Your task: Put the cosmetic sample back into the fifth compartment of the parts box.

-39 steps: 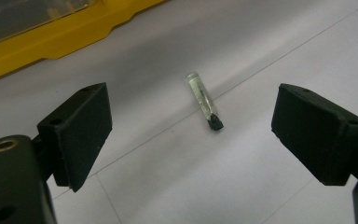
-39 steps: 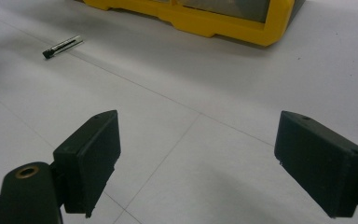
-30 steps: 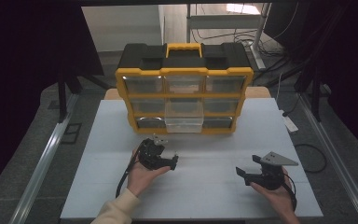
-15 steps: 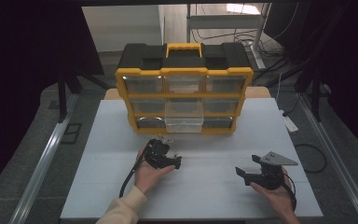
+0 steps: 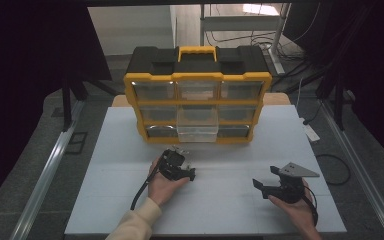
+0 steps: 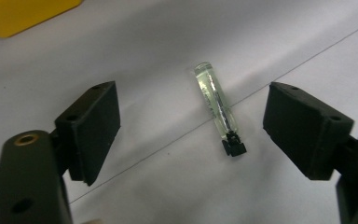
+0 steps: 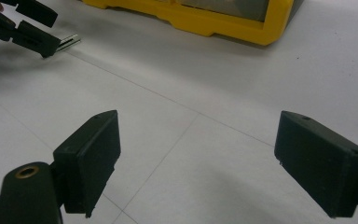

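Left tool [image 6: 193, 135] hung over a small clear vial with a black cap [image 6: 216, 106], jaws spread and just closing, vial between them untouched, lying on the white worktop [image 5: 230, 210] at 6 o'clock from the yellow organizer [image 5: 197, 105]. Best to centre it, then squeeze gently across its sides. Right tool [image 7: 198, 158] idled, spread.

1 clear tube [image 6: 216, 103], 1 organiser box [image 5: 198, 80], 2 grippers, left [image 5: 185, 172], right [image 5: 261, 186]

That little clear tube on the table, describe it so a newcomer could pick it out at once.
Start at the yellow and black drawer organizer; in front of it, on the white table, the left gripper hovers. The clear tube lies flat between its open jaws, black-capped at one end.
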`<state>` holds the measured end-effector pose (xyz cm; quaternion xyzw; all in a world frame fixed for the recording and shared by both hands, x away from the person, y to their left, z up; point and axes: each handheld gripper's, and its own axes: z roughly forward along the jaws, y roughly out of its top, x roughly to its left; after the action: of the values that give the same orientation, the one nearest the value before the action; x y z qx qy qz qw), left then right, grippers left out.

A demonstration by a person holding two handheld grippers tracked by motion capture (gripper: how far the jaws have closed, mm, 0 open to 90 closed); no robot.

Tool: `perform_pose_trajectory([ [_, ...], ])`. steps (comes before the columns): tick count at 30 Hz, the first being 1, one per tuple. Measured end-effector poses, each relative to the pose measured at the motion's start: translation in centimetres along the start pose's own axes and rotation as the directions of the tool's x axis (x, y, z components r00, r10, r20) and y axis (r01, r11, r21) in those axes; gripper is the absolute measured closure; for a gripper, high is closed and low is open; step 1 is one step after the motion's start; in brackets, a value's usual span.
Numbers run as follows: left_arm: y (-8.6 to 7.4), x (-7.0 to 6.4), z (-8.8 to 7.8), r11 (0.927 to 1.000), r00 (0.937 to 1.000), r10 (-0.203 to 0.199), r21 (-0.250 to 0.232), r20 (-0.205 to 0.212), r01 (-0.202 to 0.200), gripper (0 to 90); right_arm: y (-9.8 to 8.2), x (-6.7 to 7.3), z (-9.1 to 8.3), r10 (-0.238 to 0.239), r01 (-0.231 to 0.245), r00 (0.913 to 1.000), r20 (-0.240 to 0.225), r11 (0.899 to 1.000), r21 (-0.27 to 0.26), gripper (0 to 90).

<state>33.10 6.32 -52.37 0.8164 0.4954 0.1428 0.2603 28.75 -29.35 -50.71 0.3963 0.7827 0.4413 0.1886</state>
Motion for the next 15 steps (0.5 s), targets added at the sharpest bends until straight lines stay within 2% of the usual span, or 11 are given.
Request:
perform_pose_trajectory([
  [2, 0.00, -0.04, 0.11, 1.0000, 1.0000, 0.006, 0.002, -0.007, -0.006, 23.9, 0.00, 0.02, -0.01, 0.000, 0.000, 1.0000, 0.000, 1.000, 0.000, 14.8],
  [7, 0.02, -0.19, 0.33, 1.0000, 1.0000, 0.006, 0.008, 0.008, -0.006, 30.3, 0.00, -0.02, 0.03, -0.001, 0.001, 1.0000, 0.001, 1.000, 0.001, 14.8],
  [15, 0.09, -0.44, 0.21, 1.0000, 0.9991, 0.001, 0.007, 0.042, -0.002, 47.4, 0.01, 0.01, 0.03, 0.000, 0.000, 1.0000, 0.002, 1.000, 0.000, 14.8],
])
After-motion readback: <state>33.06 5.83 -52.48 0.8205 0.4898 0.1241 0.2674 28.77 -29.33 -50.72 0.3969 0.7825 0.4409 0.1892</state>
